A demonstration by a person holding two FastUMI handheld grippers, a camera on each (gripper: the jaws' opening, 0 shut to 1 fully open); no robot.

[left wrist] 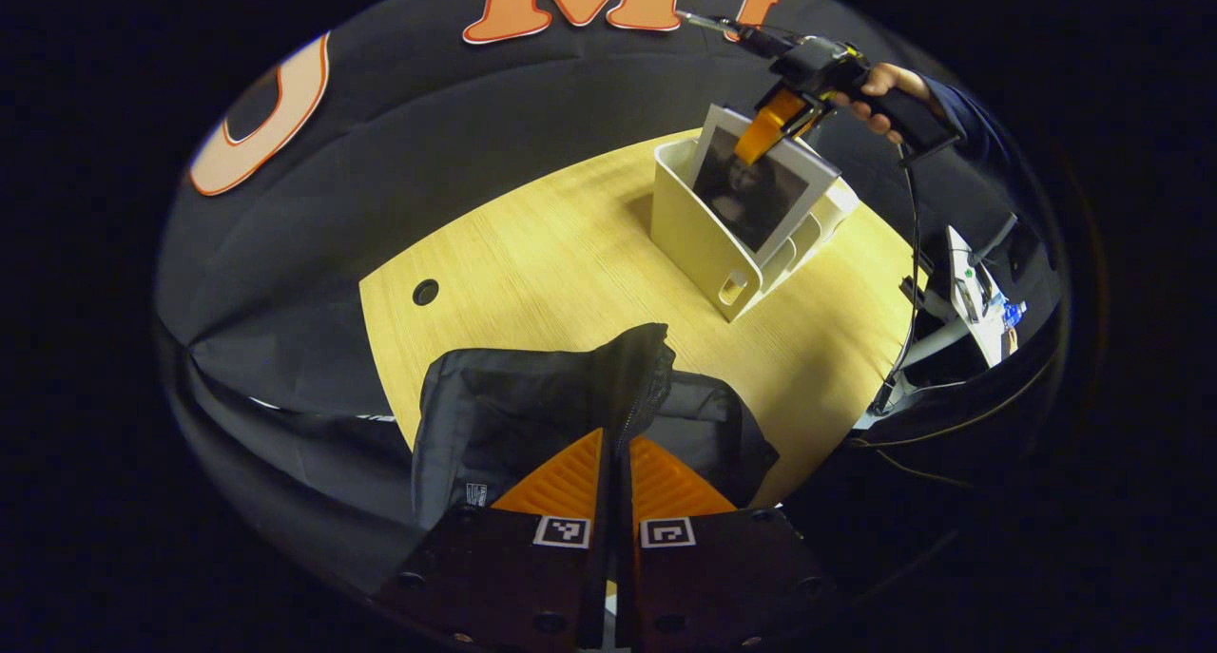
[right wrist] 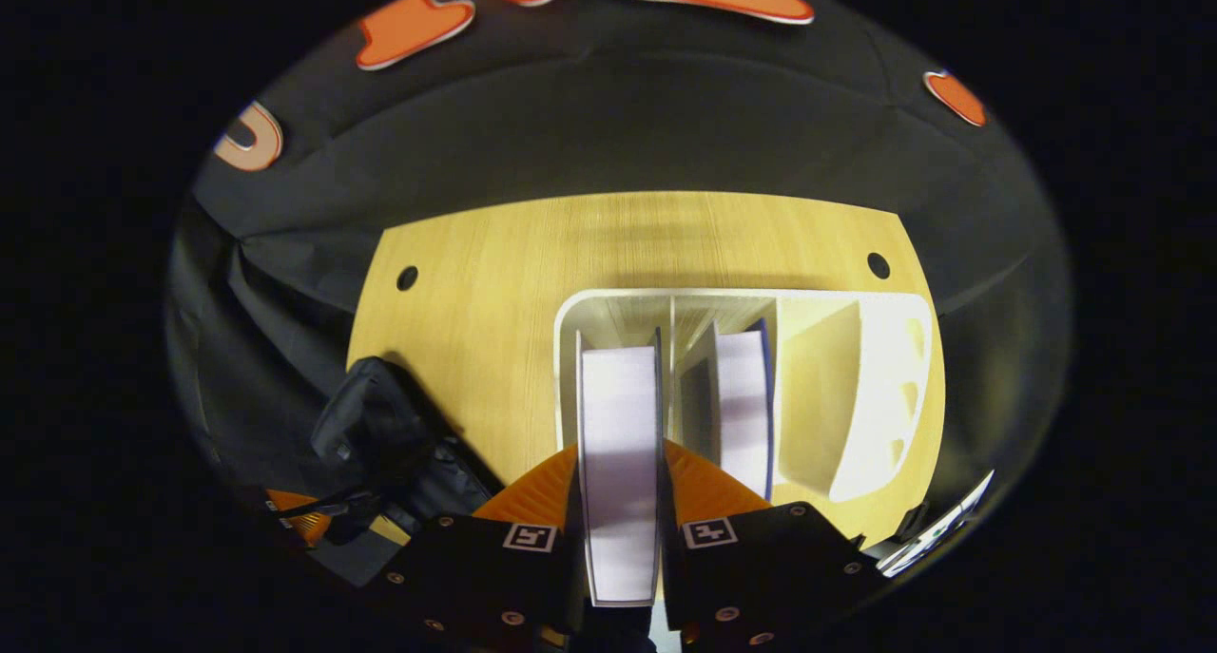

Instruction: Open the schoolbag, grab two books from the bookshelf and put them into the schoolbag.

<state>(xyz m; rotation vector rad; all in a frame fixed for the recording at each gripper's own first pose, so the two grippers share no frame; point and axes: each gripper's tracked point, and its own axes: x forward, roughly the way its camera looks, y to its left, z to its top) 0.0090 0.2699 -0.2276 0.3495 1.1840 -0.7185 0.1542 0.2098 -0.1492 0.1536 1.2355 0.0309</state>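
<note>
Your right tongs clamp a book; your left tongs pinch the schoolbag.

Your right gripper (right wrist: 618,501) holds the book (right wrist: 619,444) edge-on between both fingers, part-way up out of the nearest slot of the white bookshelf (right wrist: 856,387); a second book (right wrist: 743,406) stands in the next slot, just beside it. Your left gripper (left wrist: 616,468) is closed narrow on the raised edge of the black schoolbag (left wrist: 532,406), directly ahead on the wooden table (left wrist: 561,254).

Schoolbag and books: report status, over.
Left claw shut on schoolbag edge. Right claw shut on book, part-lifted from bookshelf. Second book waits in next slot. Nothing in the way.
</note>
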